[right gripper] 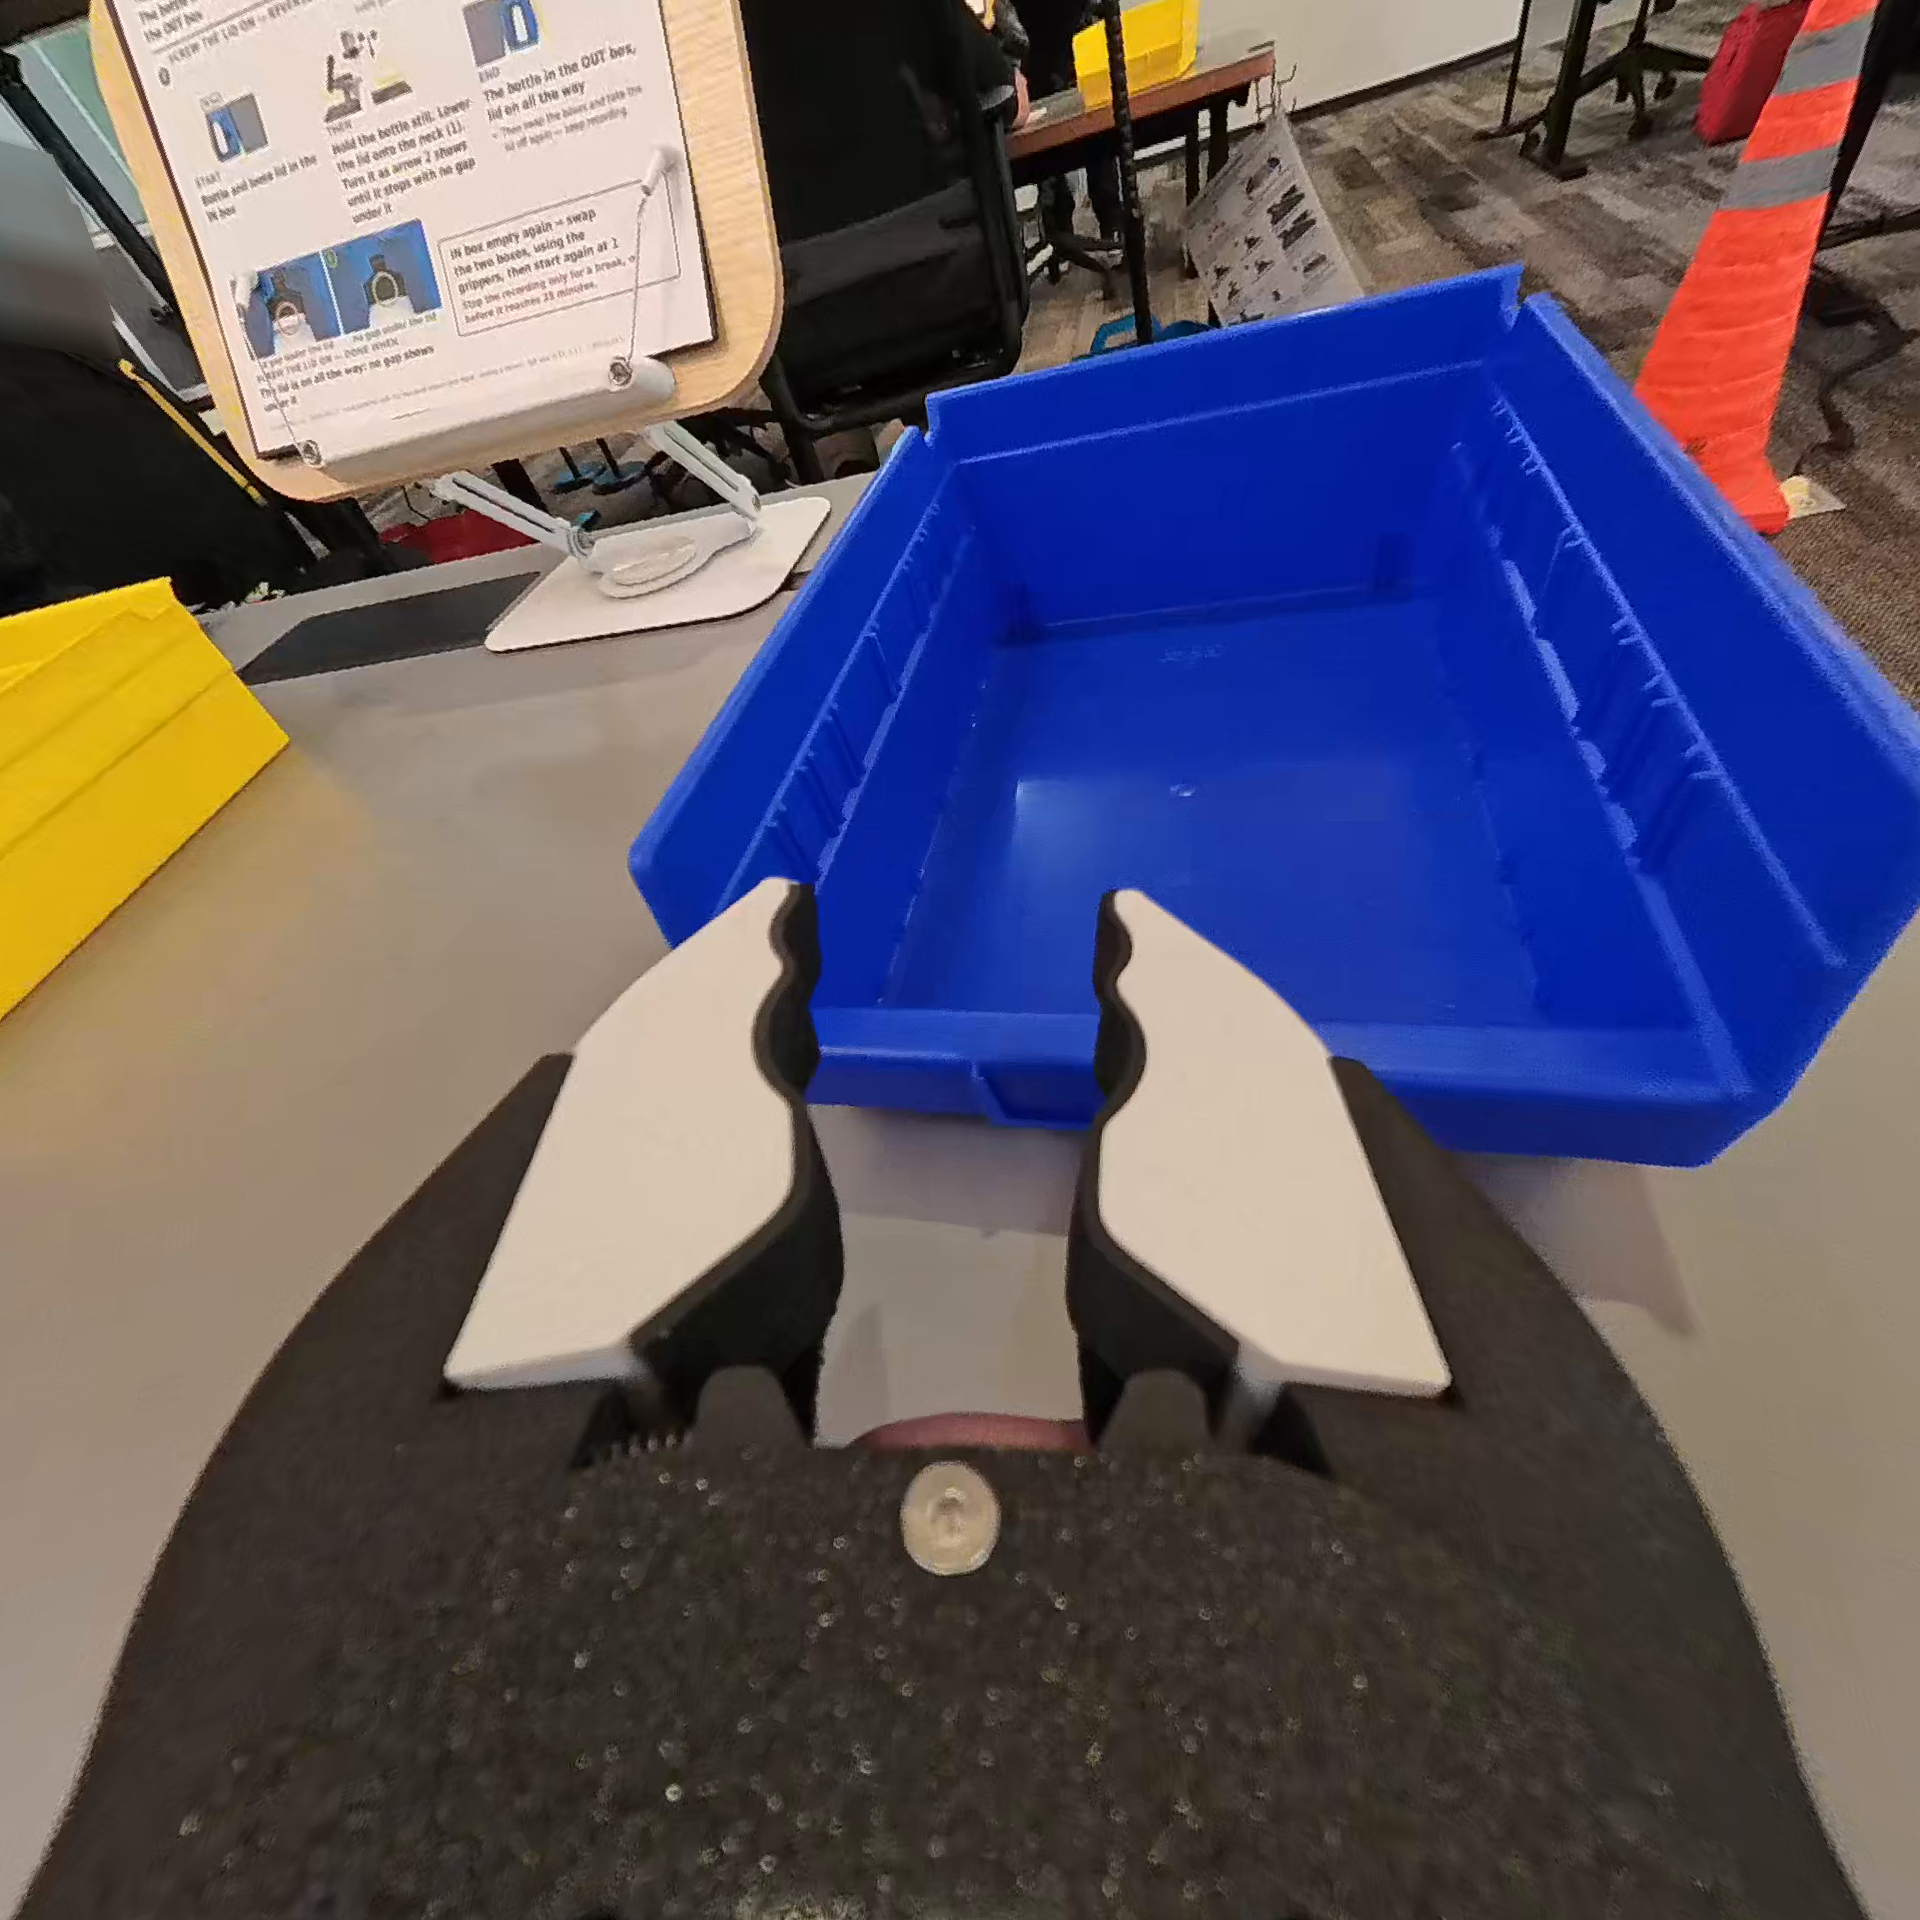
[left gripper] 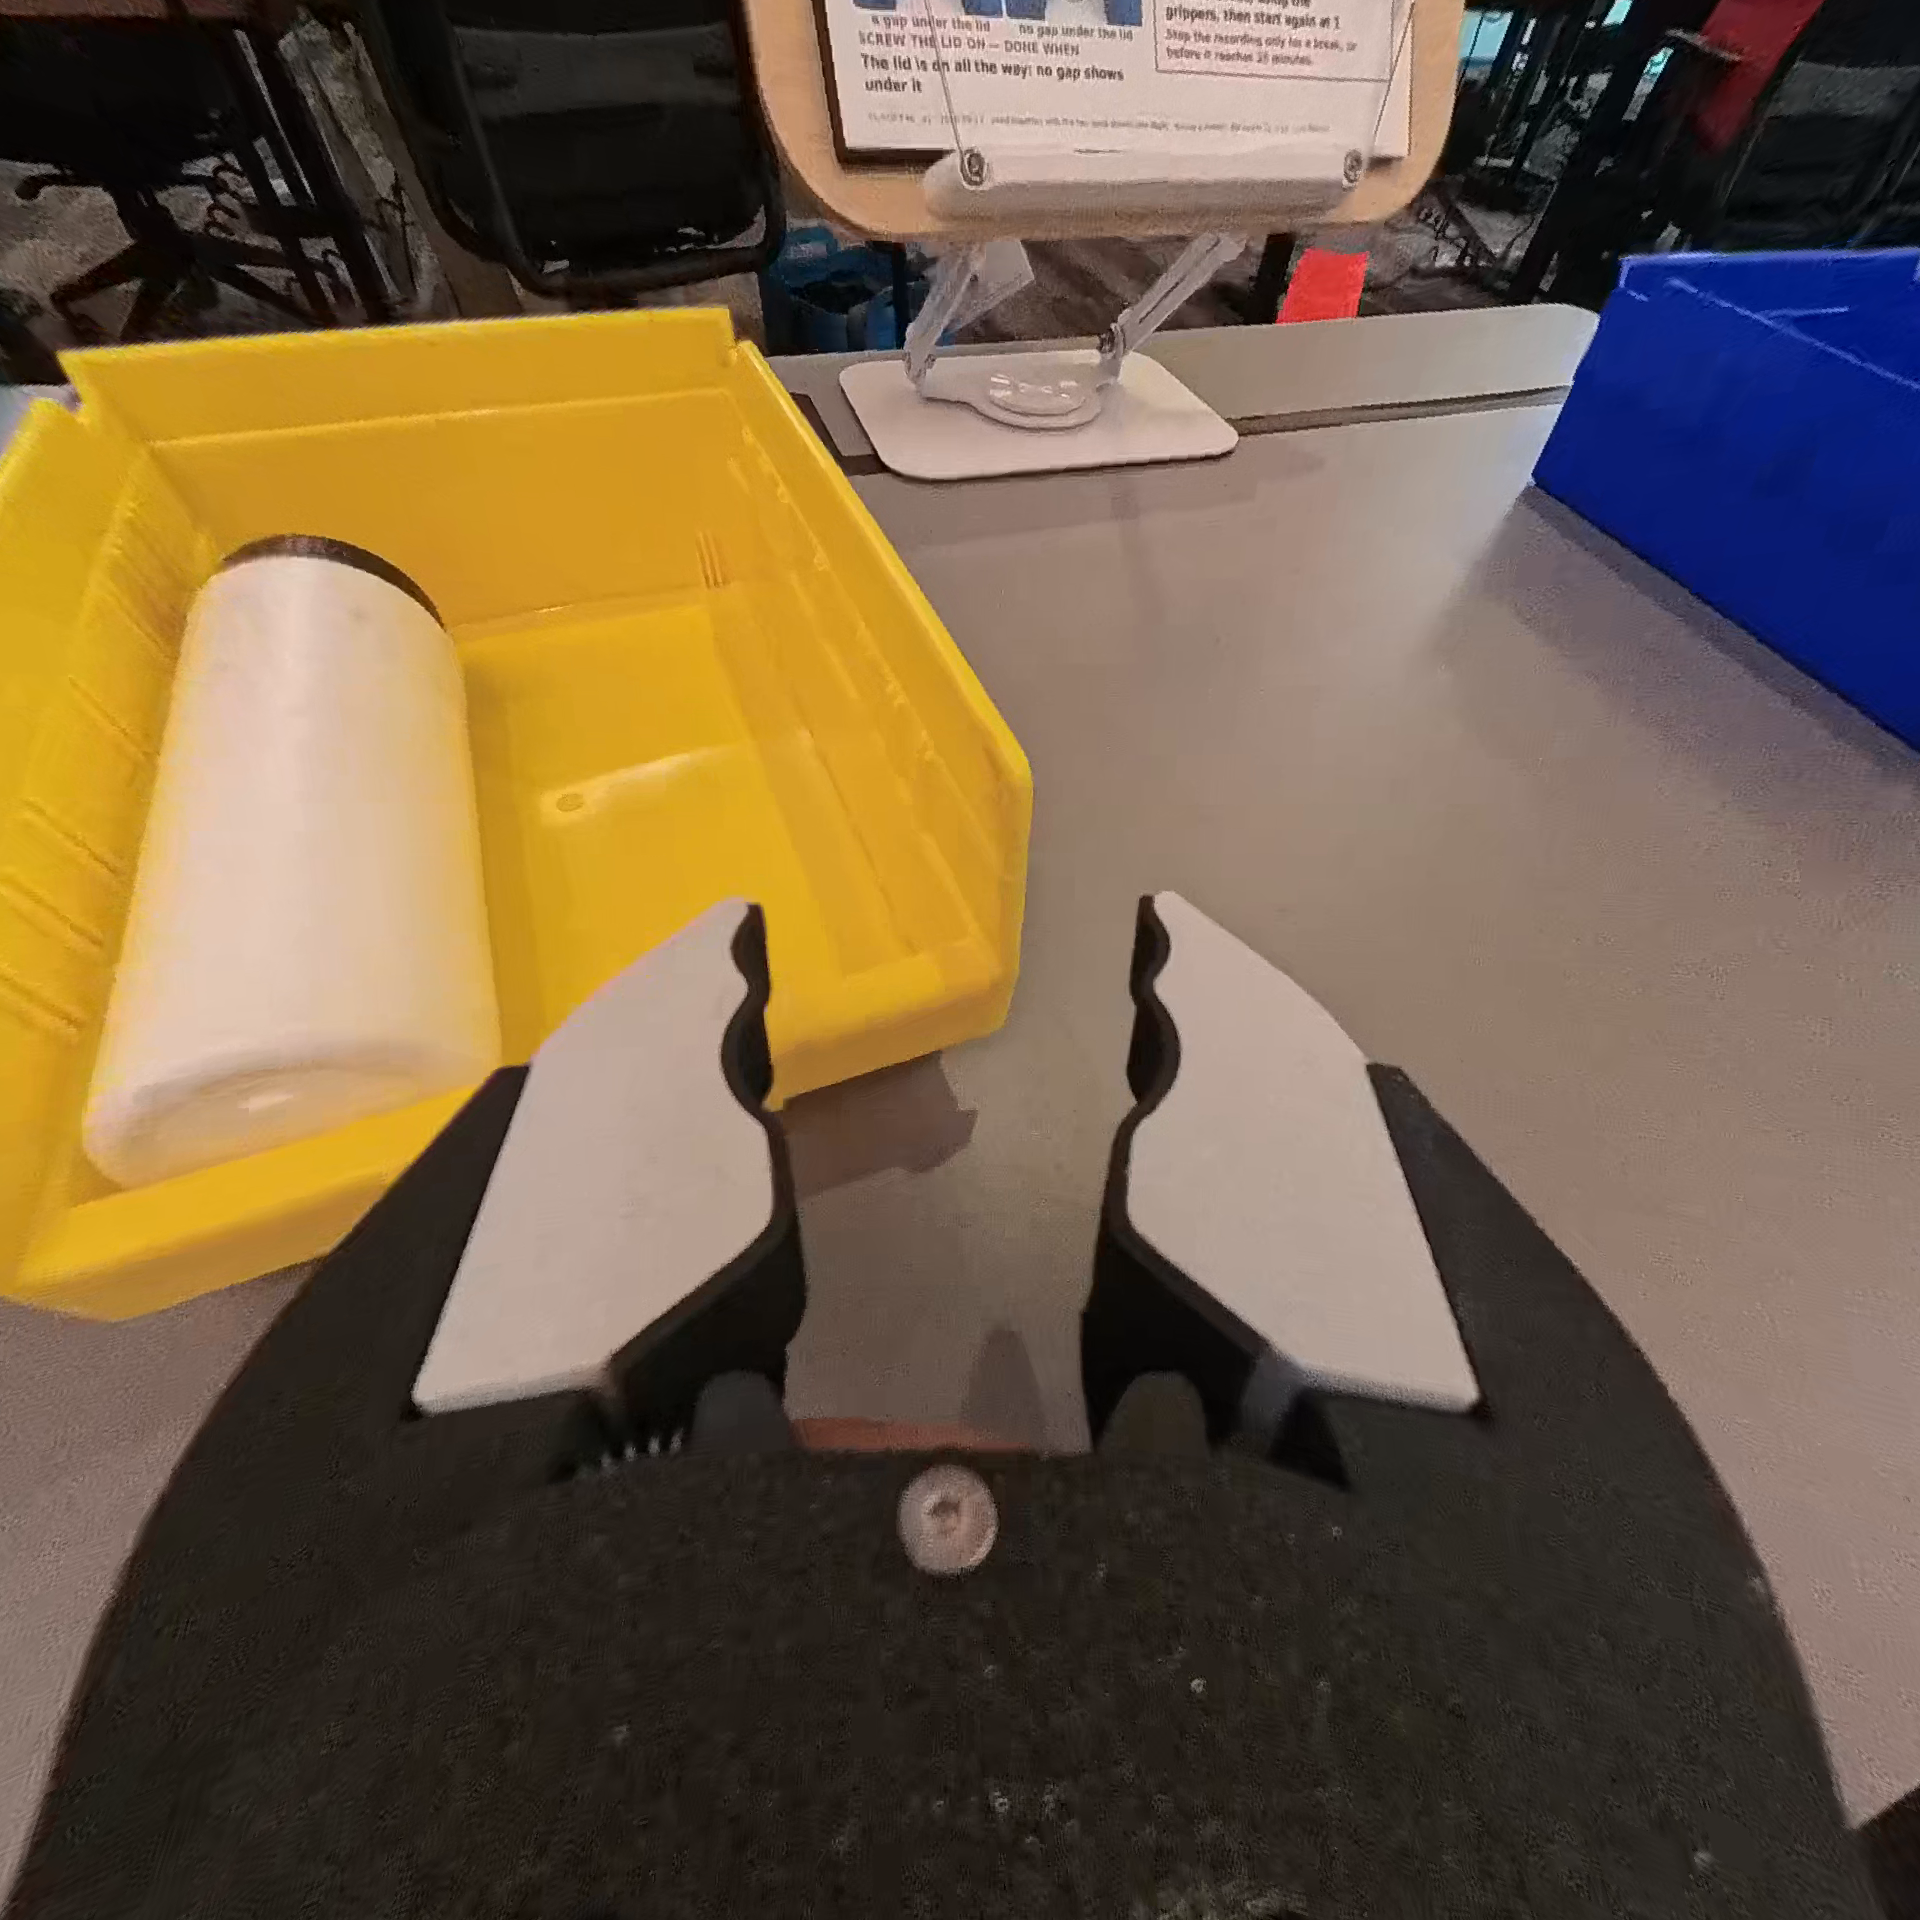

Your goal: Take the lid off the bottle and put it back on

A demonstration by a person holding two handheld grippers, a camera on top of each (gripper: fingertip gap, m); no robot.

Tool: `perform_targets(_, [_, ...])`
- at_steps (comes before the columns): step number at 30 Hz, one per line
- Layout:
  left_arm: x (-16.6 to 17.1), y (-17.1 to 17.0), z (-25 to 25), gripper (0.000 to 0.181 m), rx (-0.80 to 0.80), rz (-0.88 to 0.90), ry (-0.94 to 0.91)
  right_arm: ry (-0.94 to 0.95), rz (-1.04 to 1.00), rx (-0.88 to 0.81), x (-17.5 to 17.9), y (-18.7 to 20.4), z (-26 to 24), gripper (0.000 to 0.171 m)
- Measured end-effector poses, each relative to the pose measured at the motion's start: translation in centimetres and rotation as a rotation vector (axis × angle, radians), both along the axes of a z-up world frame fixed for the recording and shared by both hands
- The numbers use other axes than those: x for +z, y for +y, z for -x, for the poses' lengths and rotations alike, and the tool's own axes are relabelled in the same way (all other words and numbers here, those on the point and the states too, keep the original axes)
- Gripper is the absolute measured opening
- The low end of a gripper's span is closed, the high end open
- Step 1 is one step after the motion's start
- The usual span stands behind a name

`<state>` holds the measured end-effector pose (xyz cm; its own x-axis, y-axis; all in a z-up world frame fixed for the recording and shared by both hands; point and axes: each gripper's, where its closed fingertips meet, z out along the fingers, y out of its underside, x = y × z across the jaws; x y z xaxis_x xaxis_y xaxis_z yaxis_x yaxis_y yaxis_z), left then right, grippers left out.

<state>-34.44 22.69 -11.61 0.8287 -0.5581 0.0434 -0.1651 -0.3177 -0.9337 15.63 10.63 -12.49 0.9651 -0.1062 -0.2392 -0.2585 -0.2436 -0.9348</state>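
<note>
One white bottle (left gripper: pixel 296 862) lies on its side in the yellow bin (left gripper: pixel 727 665) at left, its dark lid (left gripper: pixel 343 556) on the far end, as the left gripper (left gripper: pixel 951 914) hovers over the grey table (left gripper: pixel 1351 831) with jaws apart and empty. At right, the right gripper (right gripper: pixel 951 904), also spread and empty, faces one bare blue bin (right gripper: pixel 1299 831). The round bottle could roll away from a pinch.
</note>
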Motion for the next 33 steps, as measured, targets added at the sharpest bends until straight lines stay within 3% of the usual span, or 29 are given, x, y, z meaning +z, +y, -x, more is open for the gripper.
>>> perform_targets(3, [2.0, 1.9, 1.2, 0.080, 0.023, 0.024, 0.019, -0.017, 0.006, 0.003, -0.1, -0.1, 0.3, 0.051])
perform_targets(8, [0.8, 7.5, 4.5, 0.103, 0.105, 0.395, 0.285, -0.029, 0.013, 0.019, -0.2, 0.1, 0.8, 0.051])
perform_targets(13, [-1.1, 16.7, 7.7, 0.100, 0.304, 0.573, 0.464, -0.024, 0.017, 0.030, -0.3, 0.3, 1.0, 0.051])
perform_targets(16, [-3.5, 19.4, 8.7, 0.099, 0.374, 0.686, 0.556, -0.019, 0.016, 0.031, -0.3, 0.2, 1.0, 0.051])
perform_targets(20, [-6.5, 20.2, 8.6, 0.092, 0.400, 0.789, 0.634, -0.003, 0.021, 0.038, -0.5, 0.3, 1.0, 0.051])
perform_targets(21, [-7.2, 20.1, 8.5, 0.103, 0.402, 0.813, 0.650, 0.004, 0.022, 0.042, -0.5, 0.4, 1.1, 0.051])
perform_targets(22, [-7.5, 20.2, 8.4, 0.099, 0.403, 0.806, 0.673, 0.009, 0.024, 0.046, -0.6, 0.5, 1.1, 0.051])
perform_targets(26, [-9.3, 19.6, 7.8, 0.095, 0.369, 0.920, 0.643, 0.008, 0.033, 0.064, -0.8, 0.6, 1.6, 0.052])
perform_targets(33, [-7.9, 20.0, 7.5, 0.094, 0.234, 0.906, 0.645, 0.005, 0.033, 0.068, -0.7, 0.5, 1.8, 0.051])
